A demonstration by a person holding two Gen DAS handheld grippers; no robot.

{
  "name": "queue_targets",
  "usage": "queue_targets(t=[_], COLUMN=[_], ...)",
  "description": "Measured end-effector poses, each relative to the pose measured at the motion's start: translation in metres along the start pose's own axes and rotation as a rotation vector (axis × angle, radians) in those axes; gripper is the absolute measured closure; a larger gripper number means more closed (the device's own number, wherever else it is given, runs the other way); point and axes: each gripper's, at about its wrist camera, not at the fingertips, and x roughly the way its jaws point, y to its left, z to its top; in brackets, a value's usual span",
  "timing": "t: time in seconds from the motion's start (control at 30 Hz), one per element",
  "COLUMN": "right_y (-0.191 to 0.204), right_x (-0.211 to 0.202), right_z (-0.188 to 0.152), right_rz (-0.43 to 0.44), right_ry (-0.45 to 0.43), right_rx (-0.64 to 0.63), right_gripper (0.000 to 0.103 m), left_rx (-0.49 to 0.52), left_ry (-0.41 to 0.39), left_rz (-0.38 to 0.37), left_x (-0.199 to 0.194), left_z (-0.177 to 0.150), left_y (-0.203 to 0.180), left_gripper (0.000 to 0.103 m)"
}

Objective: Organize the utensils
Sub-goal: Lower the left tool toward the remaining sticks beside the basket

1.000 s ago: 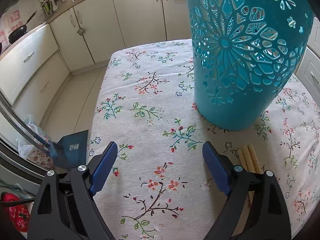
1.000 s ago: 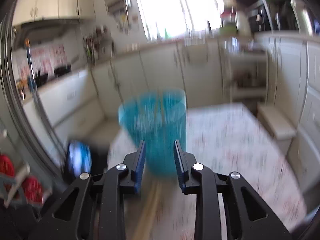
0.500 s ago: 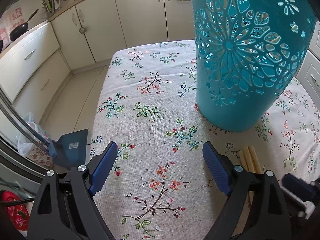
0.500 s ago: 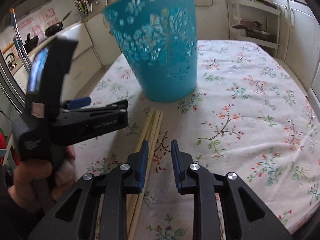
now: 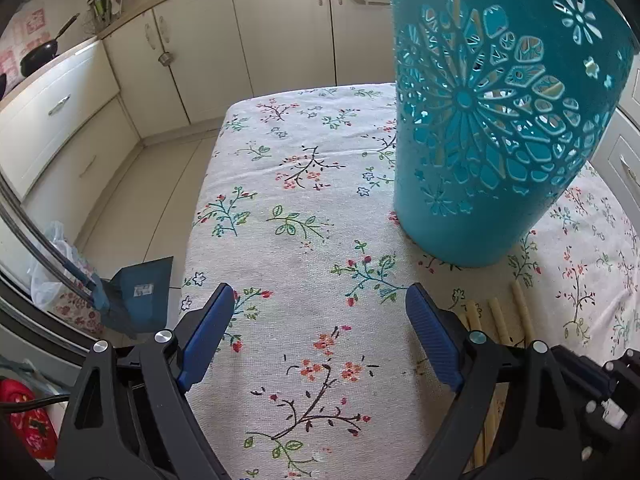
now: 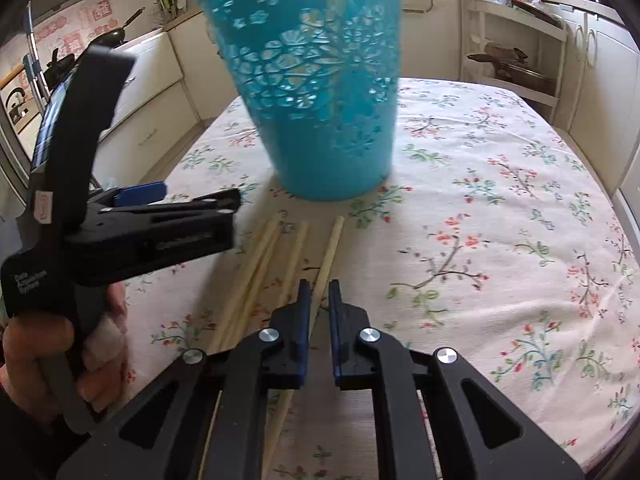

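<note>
Four chopsticks [image 6: 298,258] lie side by side on the tabletop [image 6: 500,208], just before the teal basket [image 6: 320,92], which stands toward the far edge. The right gripper [image 6: 318,294] straddles the rightmost chopstick [image 6: 328,256], its narrow jaws not quite pinching it. The left gripper [image 5: 320,320] hovers wide open and empty over the floral cloth by the left edge, beside the sticks.
</note>
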Motion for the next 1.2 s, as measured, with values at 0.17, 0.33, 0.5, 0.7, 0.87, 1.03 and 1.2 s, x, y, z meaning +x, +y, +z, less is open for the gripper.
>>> queue_targets(t=[0.17,0.33,0.5,0.7,0.87,1.03,1.2], right_y=[-0.018,-0.025,-0.031,-0.032,-0.032,-0.031,-0.029], right_x=[-0.001,0.0,0.0,-0.001,-0.002,-0.002,-0.002], right_z=[0.004,0.002,0.003,0.002,0.001,0.001,0.002], right_rz=[-0.008,0.014,0.037,0.055,0.061,0.059,0.057], right_ry=[-0.001,-0.012,-0.015,-0.014,-0.018,-0.021,-0.022], right_rx=[0.035,0.064,0.08,0.088,0.095,0.095,0.095], right_gripper=[0.093,0.093,0.093,0.093,0.092,0.092,0.092], left_rx=[-0.037,0.003,0.052,0.058,0.048,0.079,0.051], left_ry=[-0.007,0.01,0.038,0.037,0.047,0.066,0.085], left_rz=[-0.074,-0.11,-0.102,-0.095,-0.107,-0.114,-0.117], left_x=[-0.013,-0.023,-0.021,-0.022,-0.02,-0.017,-0.013], left_z=[-0.009,-0.022,-0.025,-0.026,-0.025,-0.025,-0.025], left_y=[0.008,-0.004,-0.019,-0.022,-0.022,-0.027,-0.022], left_gripper=[0.019,0.019,0.019,0.018,0.017,0.018,0.018])
